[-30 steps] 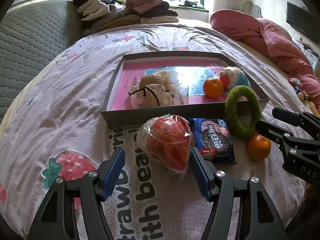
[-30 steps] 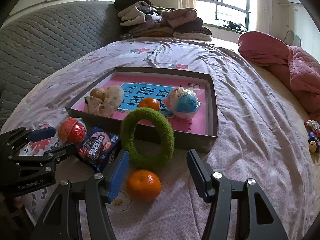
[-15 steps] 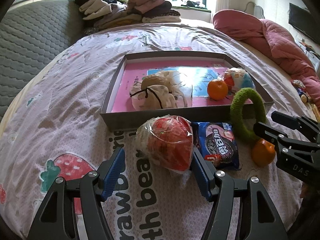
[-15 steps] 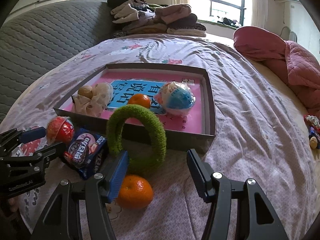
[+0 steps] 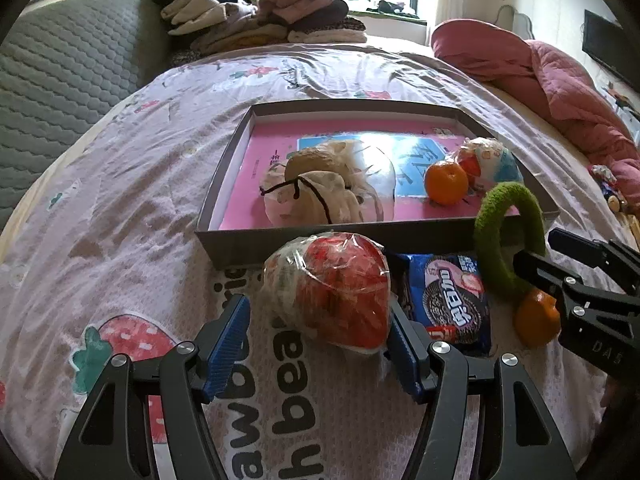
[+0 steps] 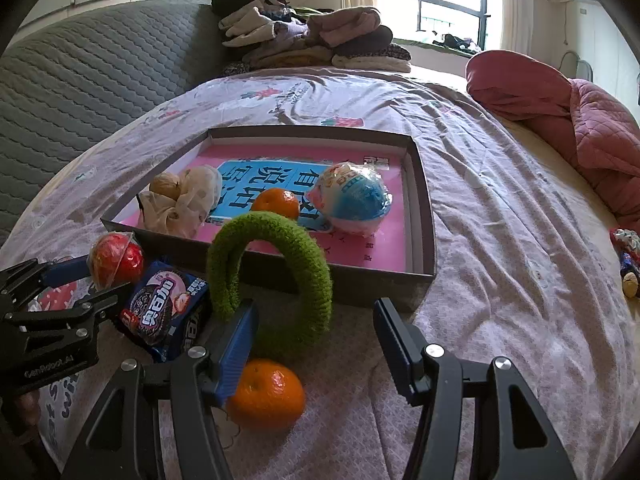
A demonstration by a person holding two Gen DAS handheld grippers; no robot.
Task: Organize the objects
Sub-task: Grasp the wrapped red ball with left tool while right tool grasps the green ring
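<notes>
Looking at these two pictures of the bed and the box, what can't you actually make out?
- Orange outside the box: in the left wrist view, the right gripper covers its right side.
- Cookie pack: in the right wrist view, the green ring hides its right end.
- Small toys at the bed's right edge: too small and cut off to identify.

Your daylight comes from the window (image 6: 432, 8) behind the bed (image 6: 500, 208), blown out white and glaring off the tray's (image 5: 224, 184) glossy lining. Fisheye bends everything toward dark corners; focus stays sharp, shadows soft.
</notes>
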